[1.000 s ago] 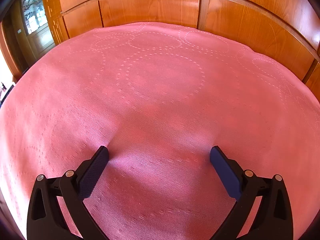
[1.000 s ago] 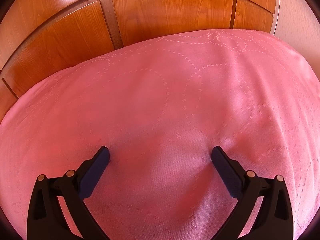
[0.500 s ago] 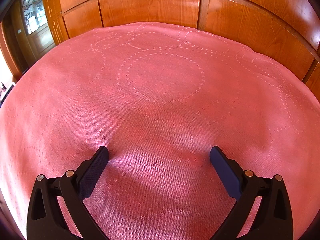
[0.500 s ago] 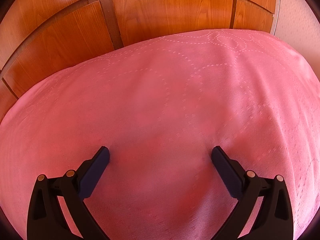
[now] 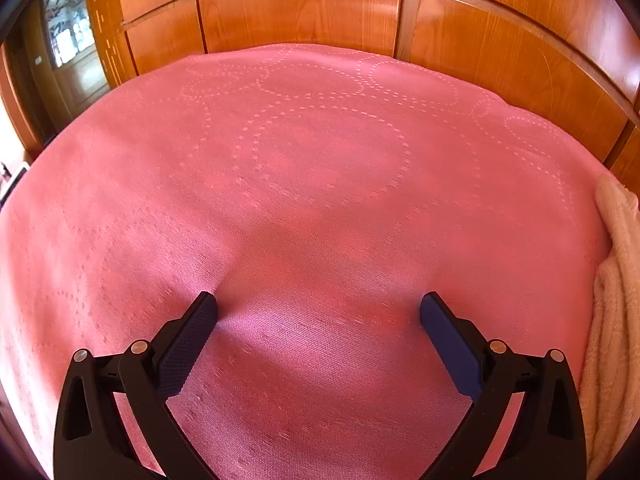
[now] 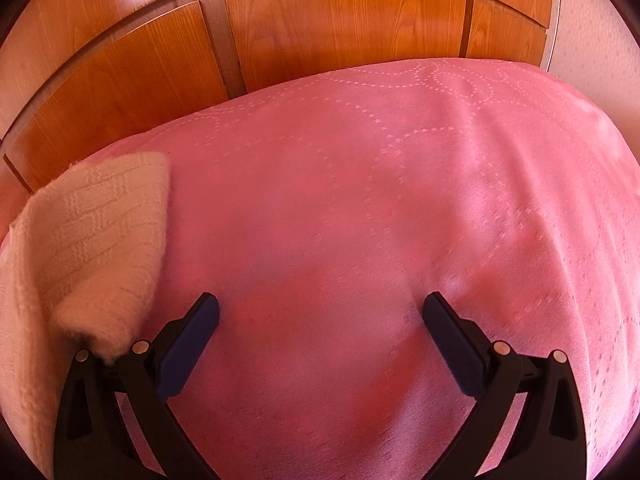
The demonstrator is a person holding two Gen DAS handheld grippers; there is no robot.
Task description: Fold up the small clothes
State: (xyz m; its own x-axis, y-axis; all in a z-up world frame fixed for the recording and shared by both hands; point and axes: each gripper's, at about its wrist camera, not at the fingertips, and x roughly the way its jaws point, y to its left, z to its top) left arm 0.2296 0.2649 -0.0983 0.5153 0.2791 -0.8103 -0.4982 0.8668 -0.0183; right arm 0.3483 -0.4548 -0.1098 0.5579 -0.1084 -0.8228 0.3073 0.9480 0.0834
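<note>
Cream knitted garment (image 6: 92, 248) lay between two wide-open, empty grippers.
It rested on the pink dotted-circle bedspread (image 5: 320, 184), just beside the right gripper (image 6: 320, 312) and far right of the left gripper (image 5: 318, 310). Pinching bedspread with knit seemed likely; wooden panelling (image 5: 300, 20) stood well clear.

Left gripper (image 5: 318, 306), right gripper (image 6: 320, 306): jaws spread wide.
</note>
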